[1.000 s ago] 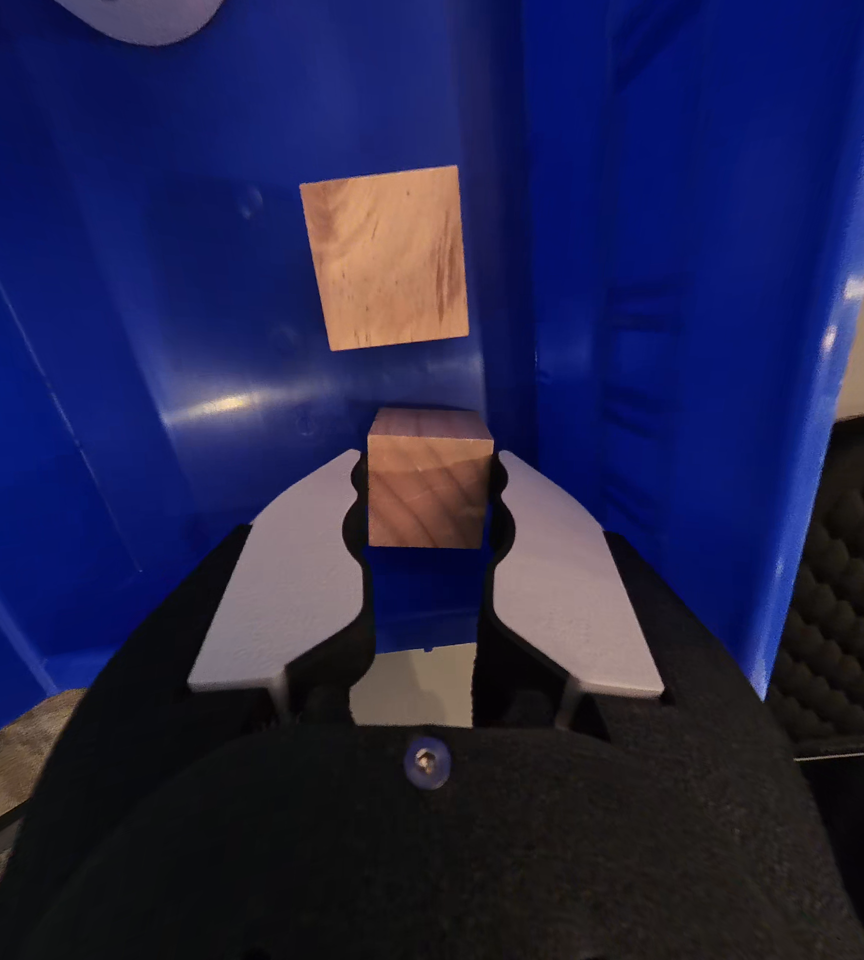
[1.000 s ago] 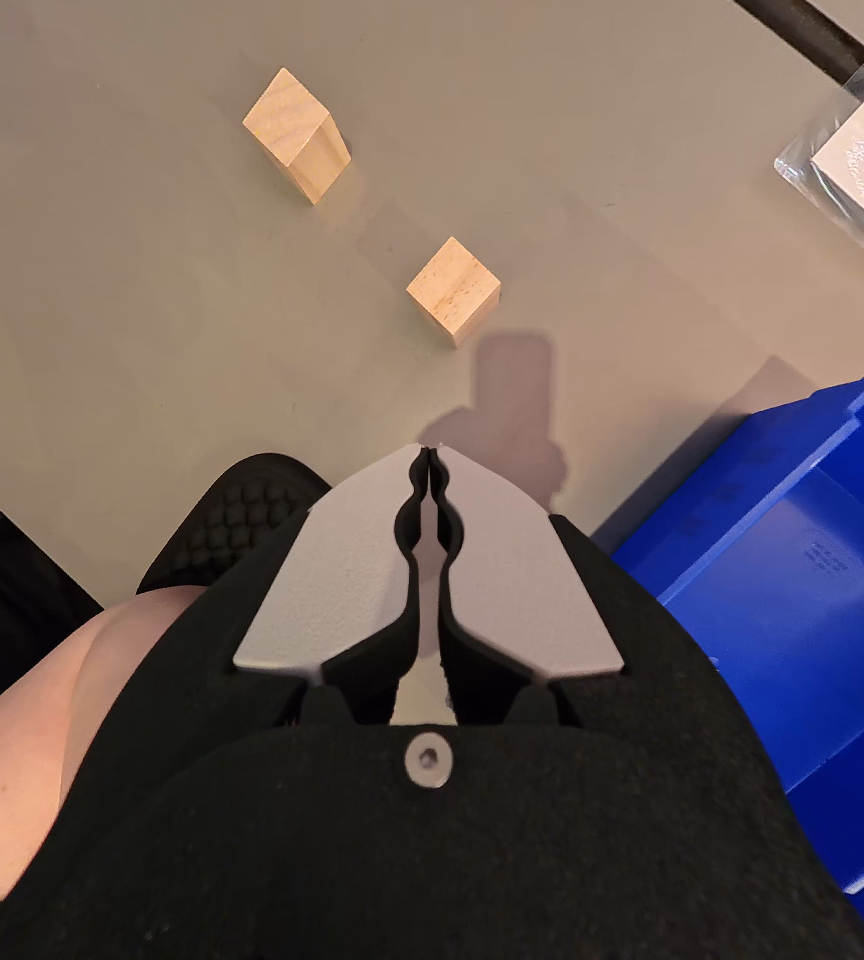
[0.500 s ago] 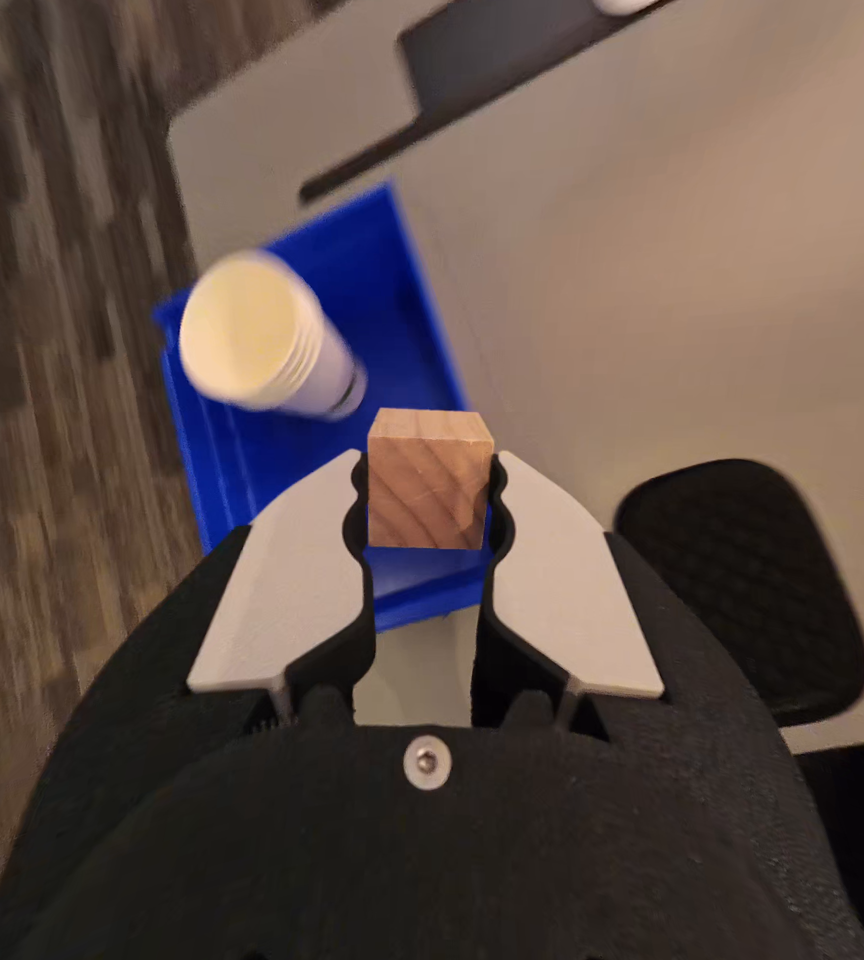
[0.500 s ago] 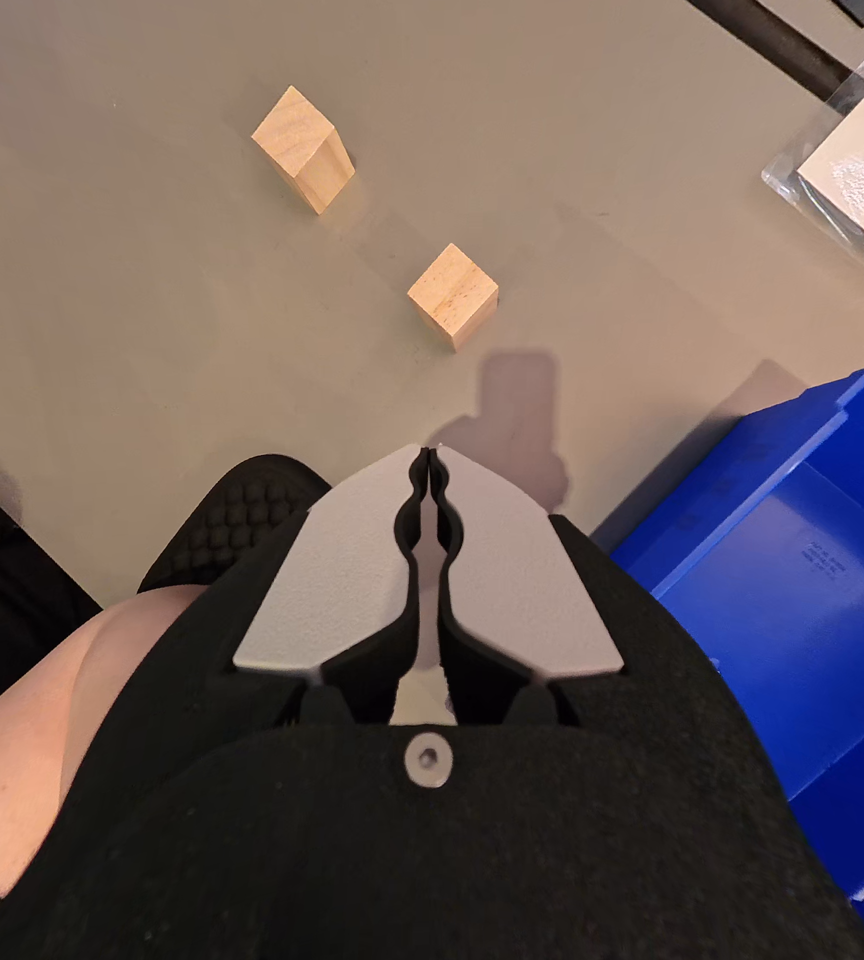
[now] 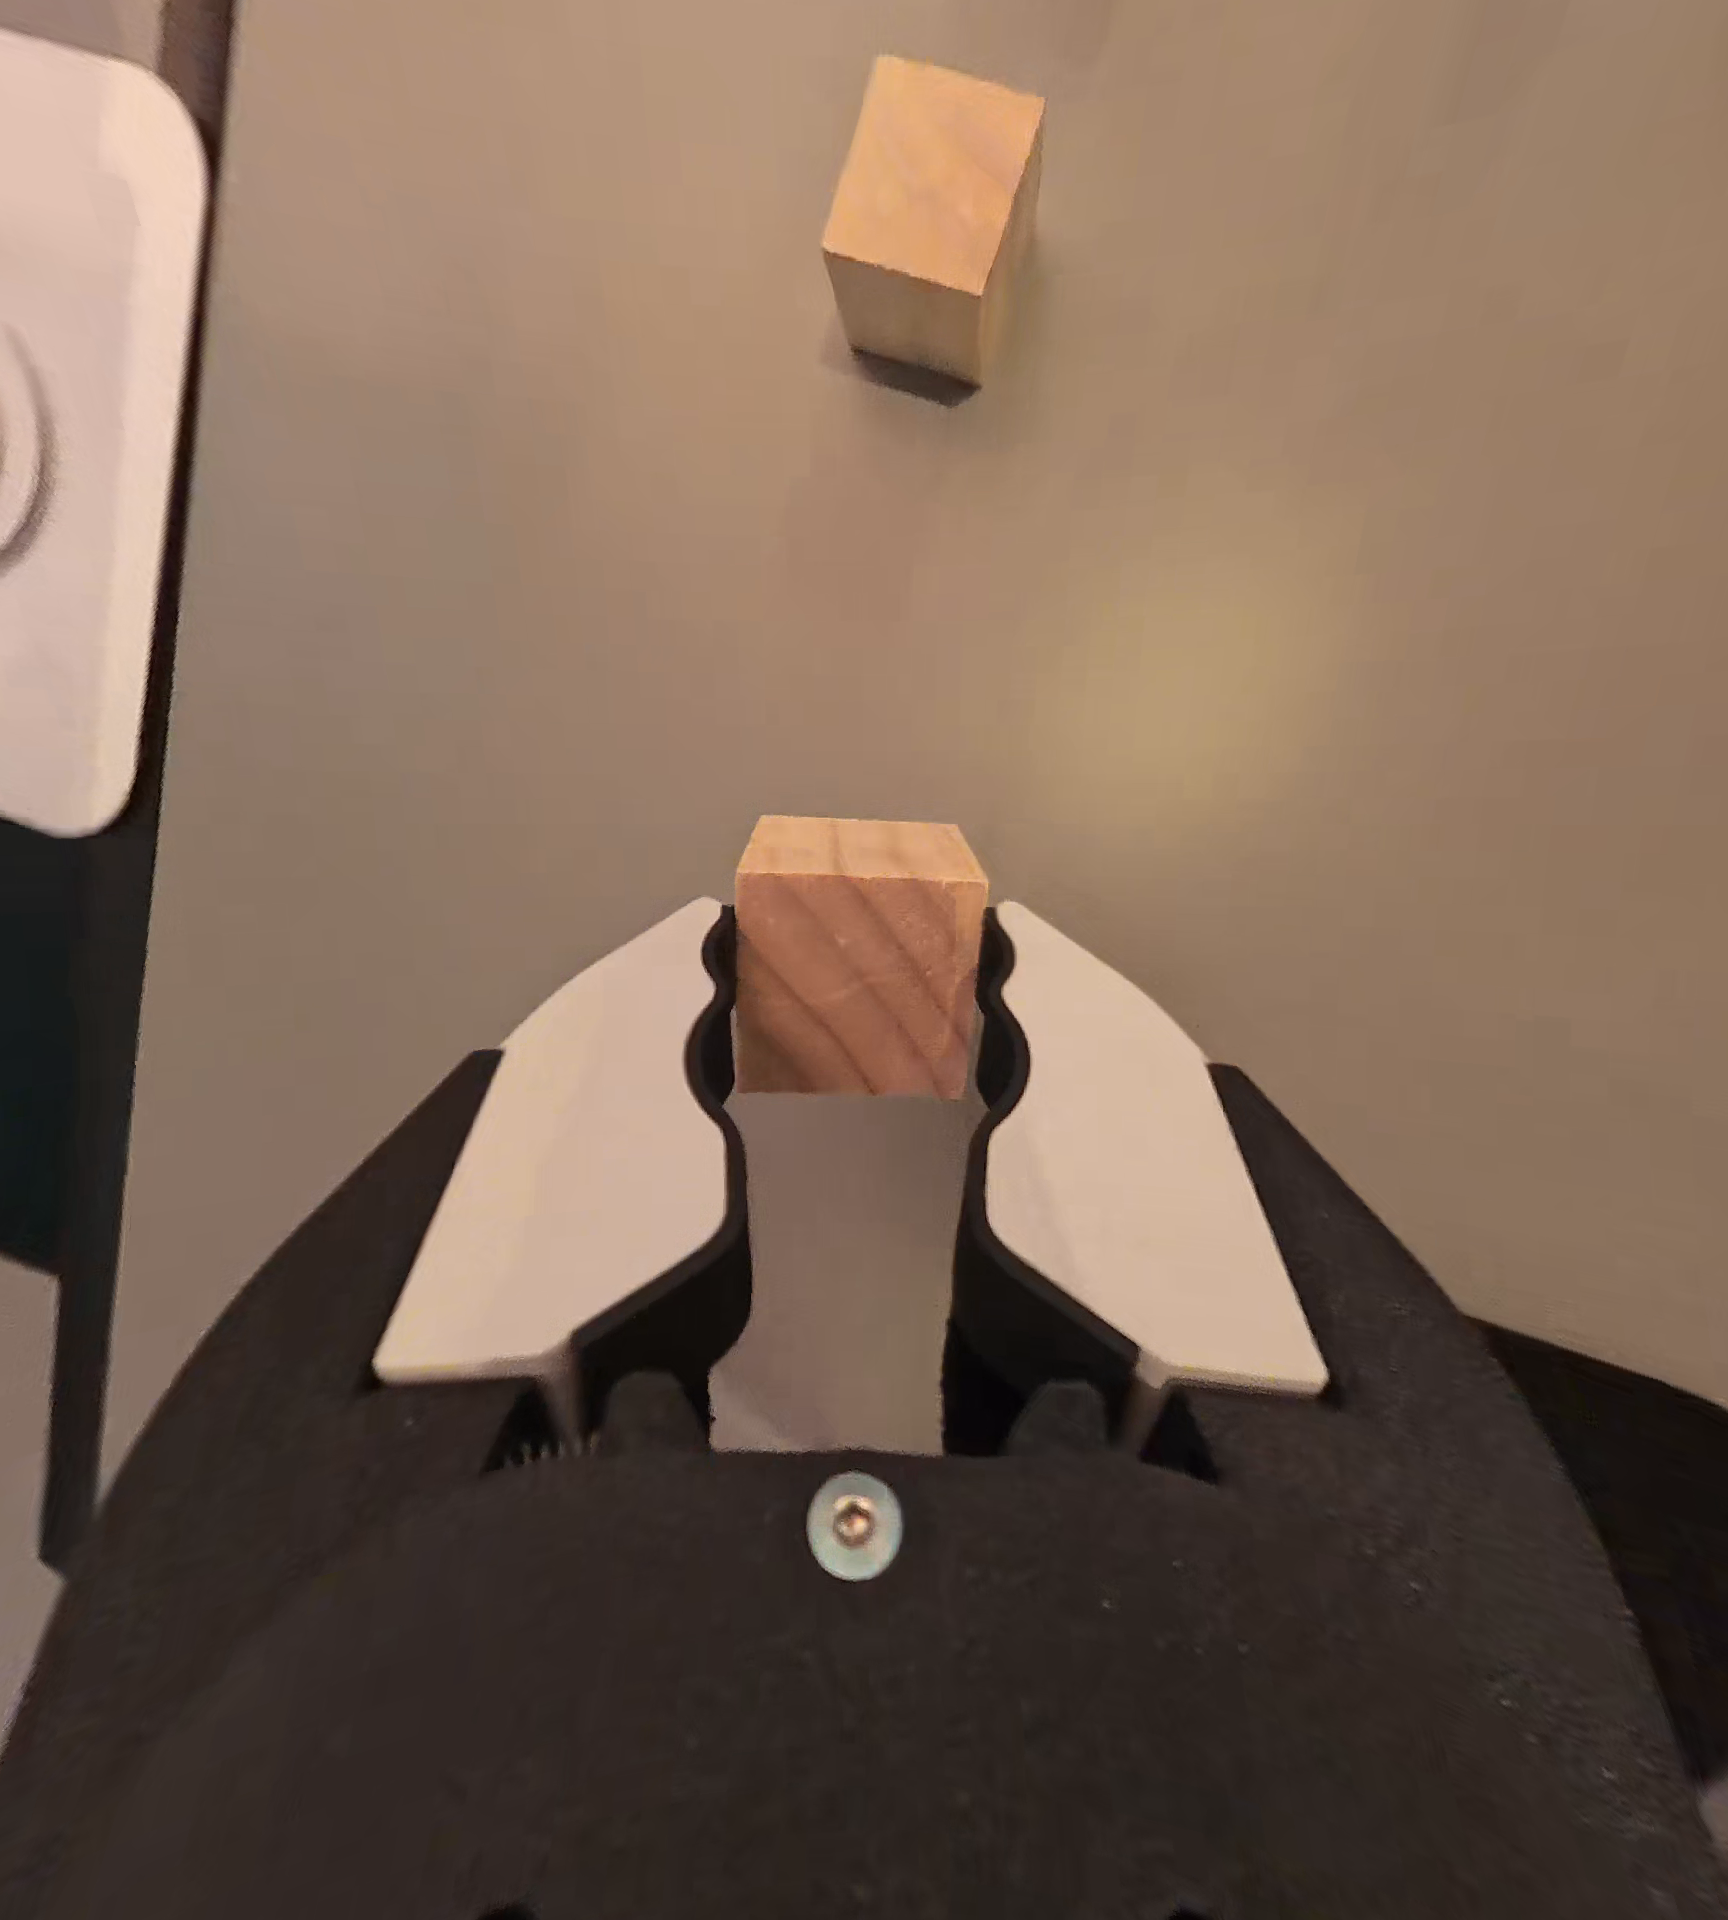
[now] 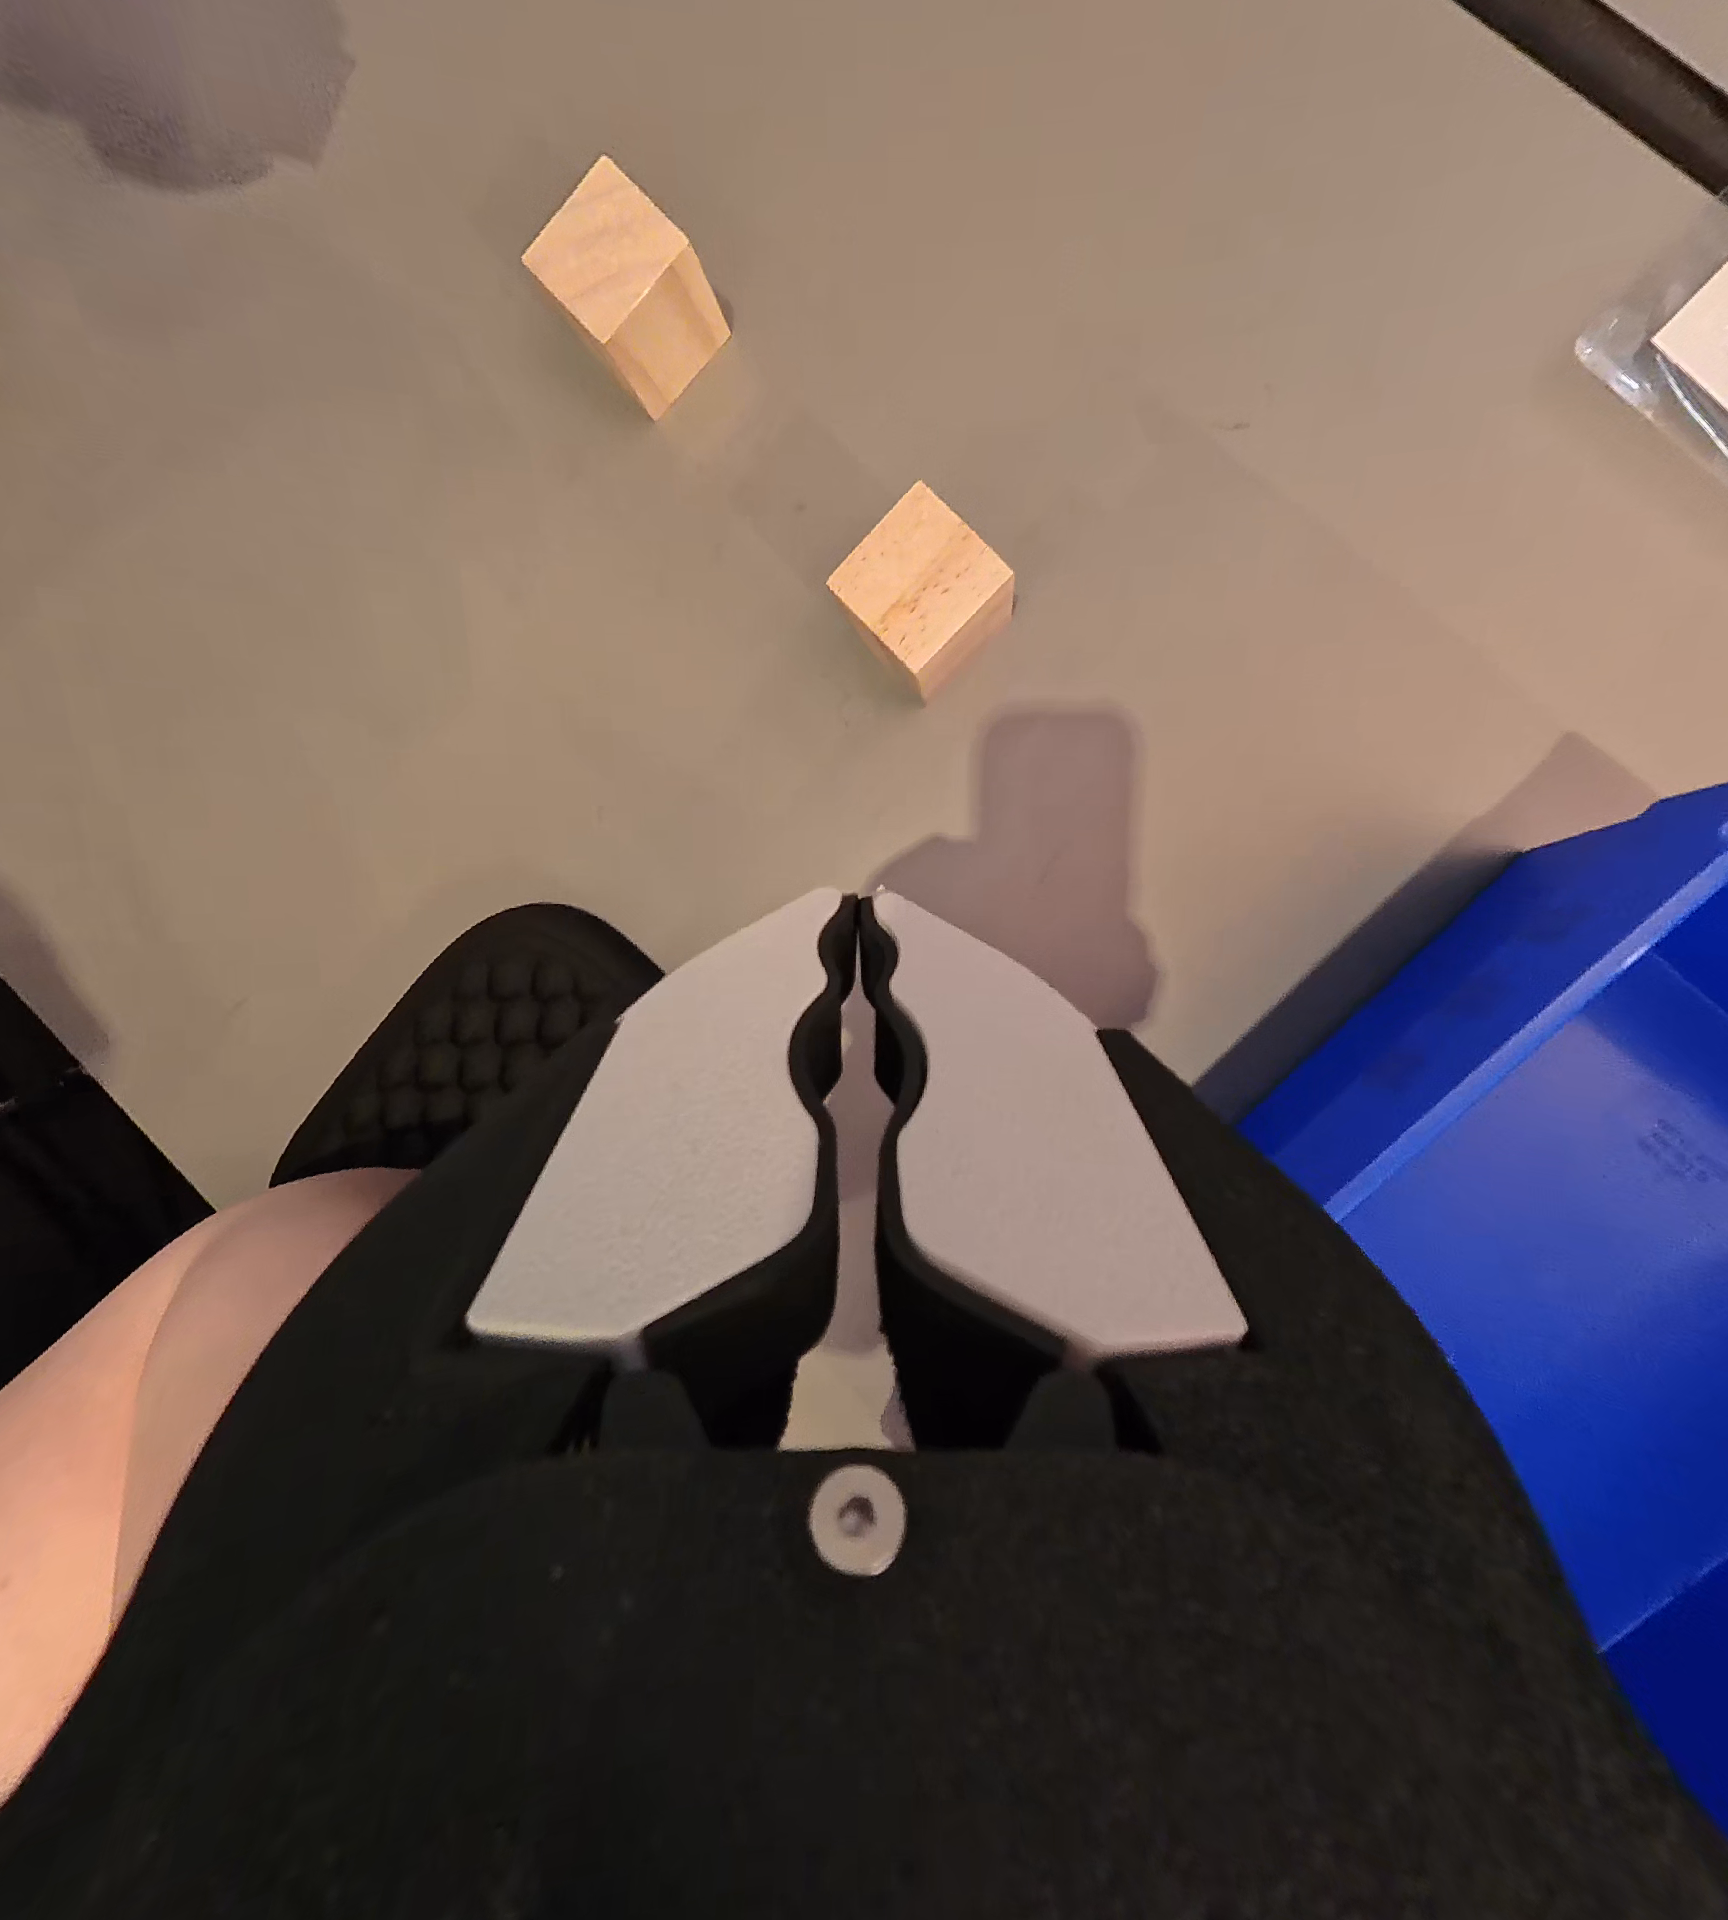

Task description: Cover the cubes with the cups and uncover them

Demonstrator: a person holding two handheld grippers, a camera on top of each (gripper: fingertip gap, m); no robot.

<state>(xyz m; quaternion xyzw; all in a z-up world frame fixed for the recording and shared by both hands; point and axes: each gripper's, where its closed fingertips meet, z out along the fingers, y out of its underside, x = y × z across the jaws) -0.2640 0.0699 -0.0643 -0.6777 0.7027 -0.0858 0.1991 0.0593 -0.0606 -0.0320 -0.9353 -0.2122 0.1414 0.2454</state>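
While the left gripper (image 5: 862, 961) clamps a cube (image 5: 860, 982) above the table (image 5: 1359, 623), the right gripper (image 6: 857, 902) stays pinched together, empty.

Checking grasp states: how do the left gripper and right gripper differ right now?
The left gripper is shut on a small pale wooden cube, its jaws held apart by it; the right gripper is shut with nothing between its jaws. The left gripper is over bare grey table; the right gripper is beside a blue plastic bin, with two more wooden cubes ahead. Both share pale grey fingers and black bodies.
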